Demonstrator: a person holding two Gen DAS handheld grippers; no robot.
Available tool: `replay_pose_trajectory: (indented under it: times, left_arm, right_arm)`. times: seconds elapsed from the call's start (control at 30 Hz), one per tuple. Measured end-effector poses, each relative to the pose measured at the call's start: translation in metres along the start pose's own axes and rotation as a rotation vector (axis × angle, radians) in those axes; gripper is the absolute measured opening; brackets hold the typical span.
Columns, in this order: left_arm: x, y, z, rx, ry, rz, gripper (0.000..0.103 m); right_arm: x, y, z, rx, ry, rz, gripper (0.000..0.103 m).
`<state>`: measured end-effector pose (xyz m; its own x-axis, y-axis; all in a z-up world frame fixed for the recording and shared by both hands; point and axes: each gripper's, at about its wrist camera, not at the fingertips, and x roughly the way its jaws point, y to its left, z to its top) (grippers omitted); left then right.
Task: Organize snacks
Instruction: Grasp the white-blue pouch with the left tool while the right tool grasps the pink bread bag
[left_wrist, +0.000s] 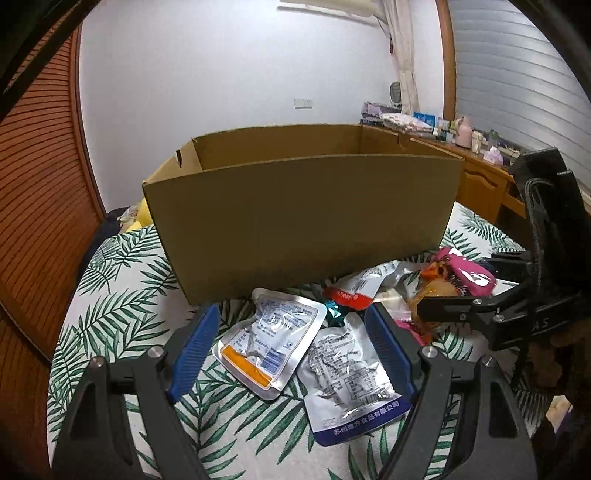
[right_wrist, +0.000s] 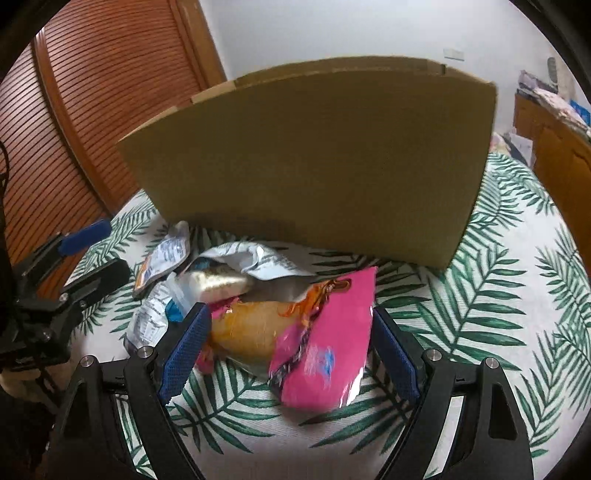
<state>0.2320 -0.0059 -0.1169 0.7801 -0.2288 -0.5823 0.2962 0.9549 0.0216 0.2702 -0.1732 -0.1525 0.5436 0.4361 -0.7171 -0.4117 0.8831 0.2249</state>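
An open brown cardboard box (left_wrist: 299, 214) stands on a leaf-print cloth; it also fills the right wrist view (right_wrist: 314, 162). In front of it lies a heap of snack packets. My left gripper (left_wrist: 291, 347) is open, its blue pads either side of two silver pouches, one with an orange stripe (left_wrist: 266, 343) and one with a blue base (left_wrist: 351, 380). My right gripper (right_wrist: 288, 350) is open around a pink and orange packet (right_wrist: 314, 332), not closed on it. It also shows in the left wrist view (left_wrist: 461, 310) beside the pink packet (left_wrist: 465, 277).
More silver and white packets (right_wrist: 236, 266) lie between the pink one and the box. A wooden slatted door (left_wrist: 37, 166) is at the left. A wooden sideboard with clutter (left_wrist: 476, 162) stands at the back right. The left gripper shows at the left of the right wrist view (right_wrist: 88, 251).
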Motion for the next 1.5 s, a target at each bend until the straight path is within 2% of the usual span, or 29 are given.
replay_pose_trajectory:
  times: [0.17,0.33,0.5,0.7,0.9,0.93,1.0,1.03,1.07,1.2,1.23,1.4,1.5]
  left_arm:
    - [0.014,0.007,0.003,0.002,0.058,-0.016,0.081]
    - [0.030,0.014,0.005,0.003,0.147,-0.060,0.068]
    - [0.047,0.020,0.008,0.006,0.234,-0.122,0.068]
    - [0.060,0.026,0.009,0.023,0.293,-0.152,0.075]
    - [0.063,0.032,0.007,-0.004,0.301,-0.168,0.078]
    - [0.062,0.032,0.007,-0.002,0.301,-0.167,0.075]
    - [0.062,0.030,0.006,0.023,0.295,-0.126,0.061]
    - [0.060,0.029,0.005,0.041,0.289,-0.086,0.048]
    - [0.058,0.030,0.004,0.040,0.284,-0.087,0.042]
    - [0.046,0.035,0.001,0.017,0.265,-0.095,0.031]
    - [0.042,0.036,0.000,0.012,0.252,-0.098,0.024]
    - [0.023,0.036,-0.006,0.004,0.215,-0.096,0.020]
    - [0.018,0.035,-0.011,0.006,0.206,-0.093,0.020]
  right_arm:
    - [0.001,-0.003,0.000,0.020,0.011,0.023,0.083]
    - [0.000,-0.001,0.000,0.013,0.012,0.022,0.079]
    - [0.003,0.000,0.000,0.012,0.012,0.017,0.079]
    - [0.004,-0.001,0.000,0.012,0.012,0.017,0.079]
    - [0.005,0.000,0.000,0.011,0.013,0.015,0.078]
    - [0.005,0.000,0.000,0.012,0.012,0.015,0.078]
    - [0.005,0.000,0.000,0.012,0.012,0.015,0.078]
    - [0.005,0.000,0.000,0.011,0.012,0.015,0.078]
    - [0.005,0.000,0.000,0.011,0.012,0.015,0.078]
    - [0.006,0.001,-0.001,0.011,0.012,0.014,0.078]
    - [0.005,0.000,-0.001,0.011,0.012,0.014,0.078]
    - [0.006,0.001,0.000,0.014,0.009,0.008,0.074]
    - [0.006,-0.001,0.000,0.028,0.008,0.015,0.060]
